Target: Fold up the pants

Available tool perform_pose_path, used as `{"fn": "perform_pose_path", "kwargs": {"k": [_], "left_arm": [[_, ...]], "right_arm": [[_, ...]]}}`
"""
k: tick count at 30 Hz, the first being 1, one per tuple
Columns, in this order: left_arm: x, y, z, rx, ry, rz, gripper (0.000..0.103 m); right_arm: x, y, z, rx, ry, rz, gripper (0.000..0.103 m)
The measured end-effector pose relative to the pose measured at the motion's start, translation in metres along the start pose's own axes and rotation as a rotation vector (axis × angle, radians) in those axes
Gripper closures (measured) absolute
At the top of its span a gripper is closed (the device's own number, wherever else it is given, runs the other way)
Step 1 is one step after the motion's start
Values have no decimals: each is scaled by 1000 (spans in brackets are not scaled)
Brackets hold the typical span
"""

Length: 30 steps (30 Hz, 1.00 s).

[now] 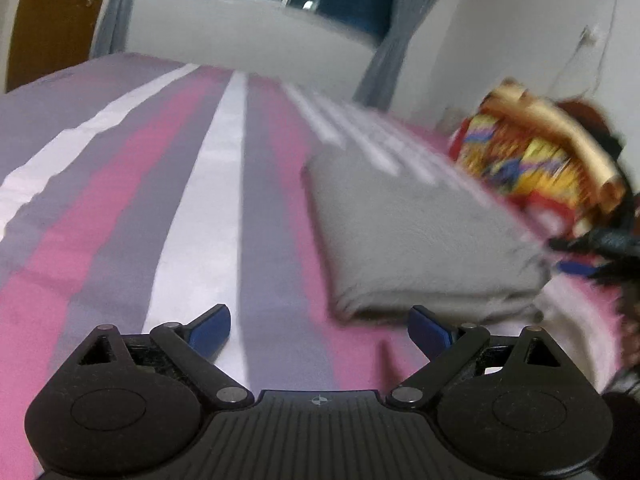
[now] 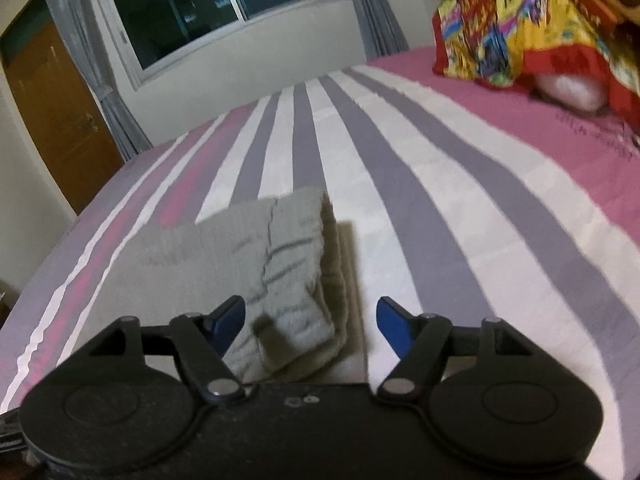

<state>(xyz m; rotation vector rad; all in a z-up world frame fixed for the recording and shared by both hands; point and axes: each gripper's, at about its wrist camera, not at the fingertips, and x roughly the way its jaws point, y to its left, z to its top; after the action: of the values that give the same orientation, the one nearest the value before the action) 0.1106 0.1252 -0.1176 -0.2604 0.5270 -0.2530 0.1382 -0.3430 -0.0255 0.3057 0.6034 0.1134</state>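
Observation:
The grey pants [image 1: 412, 236] lie folded into a flat packet on the striped bed. In the left wrist view they sit ahead and to the right of my left gripper [image 1: 320, 330], which is open and empty above the bedspread. In the right wrist view the folded pants [image 2: 256, 264] lie just ahead and slightly left of my right gripper [image 2: 312, 322], which is open and empty, with its left fingertip [image 2: 228, 320] over the packet's near edge. The right gripper also shows, blurred, at the right edge of the left wrist view [image 1: 592, 252].
The bed [image 2: 440, 184] has pink, grey and white stripes. A pile of colourful bedding [image 2: 532, 28] sits at its far right corner. Behind the bed are a wall, a dark window [image 2: 208, 12], grey curtains and a brown door [image 2: 52, 108].

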Motion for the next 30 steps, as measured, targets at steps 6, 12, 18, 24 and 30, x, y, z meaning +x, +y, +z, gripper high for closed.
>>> {"fn": "perform_pose_path", "kwargs": {"k": [6,12,18,24,30], "left_arm": [[44,-1,32,-55,24,2,8],[87,-6,44,-3,172,31,6],[122,-16,99,83,135,49,6],[201,-24,117,151,276,95,4],[184,-44,122,200,222,87,4]], "right_arm": [[11,10,16,-61,-37,16,32],[59,1,1,-105,150,-34,32],[58,5,48,-121,16,5,32],[124,16,75,-204,128,-77,30],[113,10,80,-174,94,-25,32]]}}
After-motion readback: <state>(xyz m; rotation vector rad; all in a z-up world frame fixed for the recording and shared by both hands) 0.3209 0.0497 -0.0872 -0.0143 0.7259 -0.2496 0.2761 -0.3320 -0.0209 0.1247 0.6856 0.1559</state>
